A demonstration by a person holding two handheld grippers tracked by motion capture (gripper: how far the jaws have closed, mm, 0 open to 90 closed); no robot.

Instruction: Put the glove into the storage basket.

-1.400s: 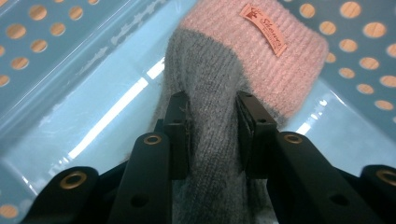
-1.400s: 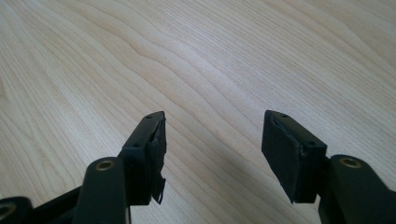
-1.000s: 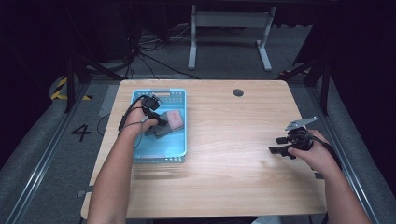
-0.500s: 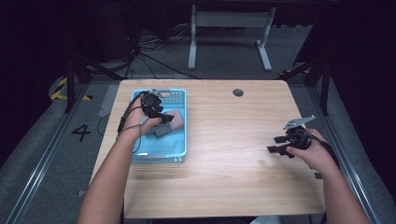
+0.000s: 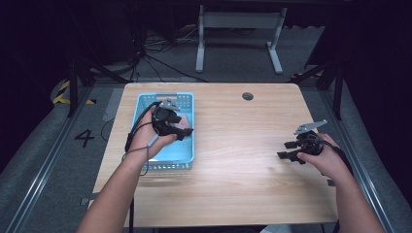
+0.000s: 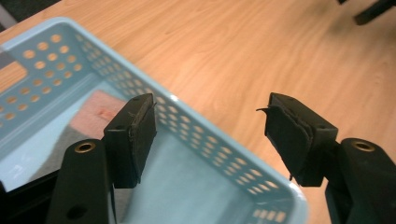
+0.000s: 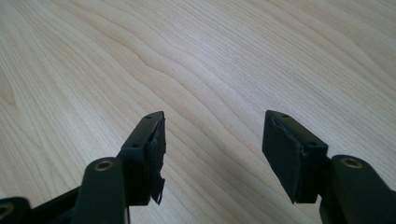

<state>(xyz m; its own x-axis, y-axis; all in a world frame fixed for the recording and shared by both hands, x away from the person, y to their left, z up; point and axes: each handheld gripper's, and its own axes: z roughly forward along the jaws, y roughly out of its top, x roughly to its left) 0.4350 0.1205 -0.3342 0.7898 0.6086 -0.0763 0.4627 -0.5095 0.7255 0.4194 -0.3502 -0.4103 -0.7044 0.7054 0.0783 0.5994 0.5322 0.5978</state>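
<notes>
as it lifted, left hand-held gripper [image 5: 184, 130] now empty, agape above basket [image 5: 187, 160]

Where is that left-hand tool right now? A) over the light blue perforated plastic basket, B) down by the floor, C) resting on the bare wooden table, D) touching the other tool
A: the left tool hangs open over the light blue perforated plastic basket, a pink item lying inside.

Table [image 5: 233, 145] evenly lit, mild glare patch; dark surroundings; high view soft, grainy
</notes>
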